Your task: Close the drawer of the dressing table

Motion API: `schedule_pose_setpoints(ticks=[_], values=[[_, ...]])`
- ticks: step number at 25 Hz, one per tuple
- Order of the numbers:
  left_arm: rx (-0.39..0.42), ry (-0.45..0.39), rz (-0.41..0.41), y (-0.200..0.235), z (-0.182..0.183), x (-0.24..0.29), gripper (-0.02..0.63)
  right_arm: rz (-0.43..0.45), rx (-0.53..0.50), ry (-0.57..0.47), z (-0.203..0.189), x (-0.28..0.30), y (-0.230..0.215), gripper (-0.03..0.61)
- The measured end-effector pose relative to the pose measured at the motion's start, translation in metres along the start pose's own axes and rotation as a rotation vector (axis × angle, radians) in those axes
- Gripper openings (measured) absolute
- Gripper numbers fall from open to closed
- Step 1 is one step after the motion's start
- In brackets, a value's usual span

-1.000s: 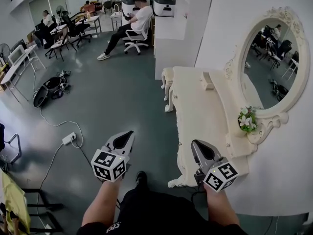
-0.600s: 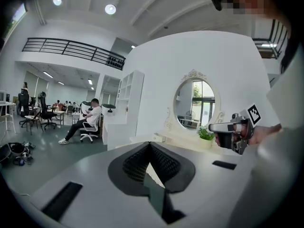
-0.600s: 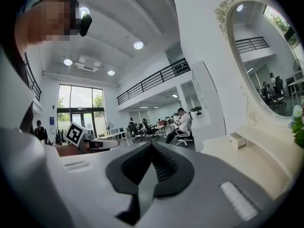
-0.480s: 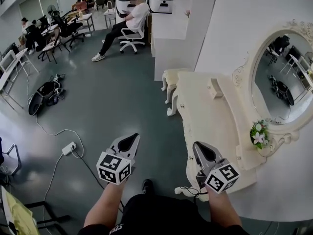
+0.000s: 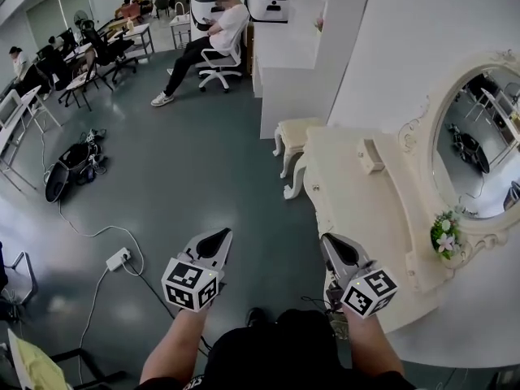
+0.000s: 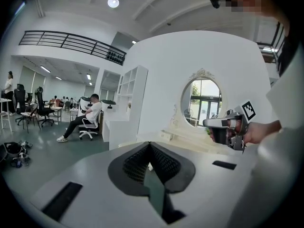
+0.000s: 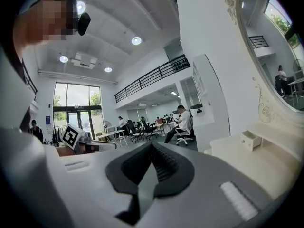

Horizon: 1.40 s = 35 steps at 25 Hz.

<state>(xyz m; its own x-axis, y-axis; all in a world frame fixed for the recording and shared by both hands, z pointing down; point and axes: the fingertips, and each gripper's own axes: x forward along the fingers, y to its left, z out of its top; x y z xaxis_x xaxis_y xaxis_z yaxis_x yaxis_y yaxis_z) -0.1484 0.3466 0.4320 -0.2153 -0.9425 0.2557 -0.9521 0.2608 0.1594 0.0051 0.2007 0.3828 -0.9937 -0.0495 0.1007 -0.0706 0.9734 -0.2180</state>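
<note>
A large open-plan office: desks (image 5: 151, 31), swivel chairs (image 5: 216, 73), seated people (image 5: 225, 28), a mezzanine railing (image 6: 71, 41).

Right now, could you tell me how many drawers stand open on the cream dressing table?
1: the small cream tabletop drawer, pulled out of the shelf beside the oval mirror. Front drawers of the dressing table may be hidden.

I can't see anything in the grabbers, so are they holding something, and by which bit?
Nothing is held. The left gripper and the right gripper both have their jaws closed together with nothing between them.
</note>
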Motion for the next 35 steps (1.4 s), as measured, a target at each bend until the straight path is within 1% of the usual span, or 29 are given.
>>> schedule_pose_setpoints(ticks=[6,10,14,17,23,29,33,35], values=[[-0.011,-0.013,-0.003,0.021,0.008,0.013,0.006,-0.005,-0.018,-0.001,0.009,0.022,-0.007,0.012],[-0.006,-0.015,0.002,0.032,0.012,0.033,0.006,-0.017,-0.007,0.001,0.005,0.035,-0.03,0.012],[-0.007,0.003,-0.007,0.044,0.014,0.066,0.006,-0.03,0.011,-0.008,0.004,0.053,-0.058,0.012],[-0.007,0.028,-0.031,0.05,0.019,0.1,0.006,-0.046,0.033,-0.017,0.006,0.067,-0.086,0.012],[0.034,0.084,-0.074,0.06,0.039,0.19,0.006,-0.055,0.037,-0.042,0.026,0.102,-0.146,0.012],[0.061,0.126,-0.133,0.051,0.07,0.288,0.006,-0.083,0.06,-0.043,0.042,0.134,-0.224,0.012],[0.14,0.131,-0.17,0.031,0.093,0.334,0.006,-0.105,0.076,-0.049,0.051,0.139,-0.257,0.012],[0.154,0.123,-0.197,0.021,0.104,0.353,0.006,-0.115,0.073,-0.055,0.057,0.14,-0.269,0.012]])
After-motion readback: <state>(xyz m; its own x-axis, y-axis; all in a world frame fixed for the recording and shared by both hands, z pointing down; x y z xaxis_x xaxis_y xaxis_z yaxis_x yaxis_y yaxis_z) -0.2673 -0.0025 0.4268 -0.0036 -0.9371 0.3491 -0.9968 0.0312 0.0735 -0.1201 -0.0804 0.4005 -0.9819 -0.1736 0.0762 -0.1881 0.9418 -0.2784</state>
